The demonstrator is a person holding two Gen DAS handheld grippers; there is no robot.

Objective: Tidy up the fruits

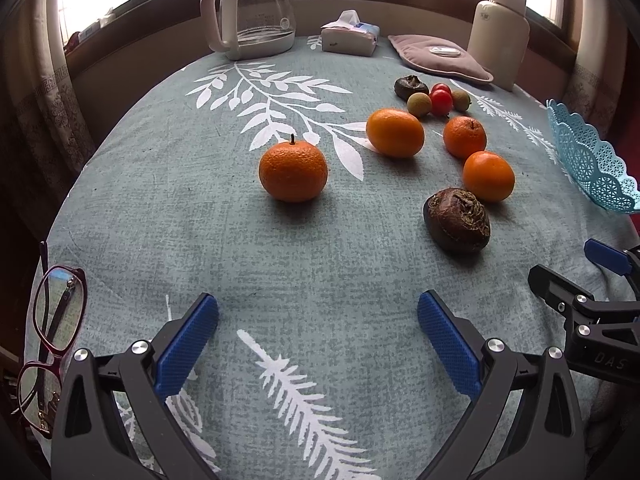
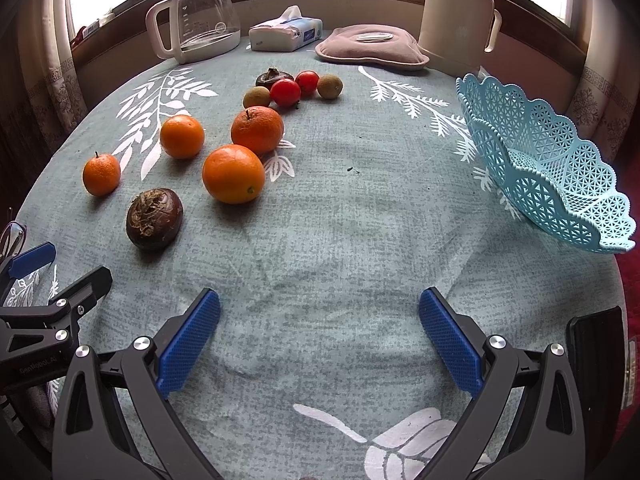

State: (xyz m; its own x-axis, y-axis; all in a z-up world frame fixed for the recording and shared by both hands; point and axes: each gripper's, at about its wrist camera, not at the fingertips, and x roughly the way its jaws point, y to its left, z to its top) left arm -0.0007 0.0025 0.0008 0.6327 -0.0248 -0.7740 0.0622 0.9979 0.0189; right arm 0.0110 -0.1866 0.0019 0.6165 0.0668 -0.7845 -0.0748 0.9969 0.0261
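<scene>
Several oranges lie on the grey-green tablecloth: a stemmed one ahead of my left gripper, others further right. A dark brown water chestnut lies nearest. Behind are two red tomatoes, small brown longans and another chestnut. A light blue lace basket stands at the right, with no fruit showing in it. My right gripper is open and empty over bare cloth. The left gripper is open and empty too.
At the back stand a glass kettle, a tissue pack, a pink heat pad and a cream thermos. Red-framed glasses lie at the left table edge. A dark object sits at the right edge.
</scene>
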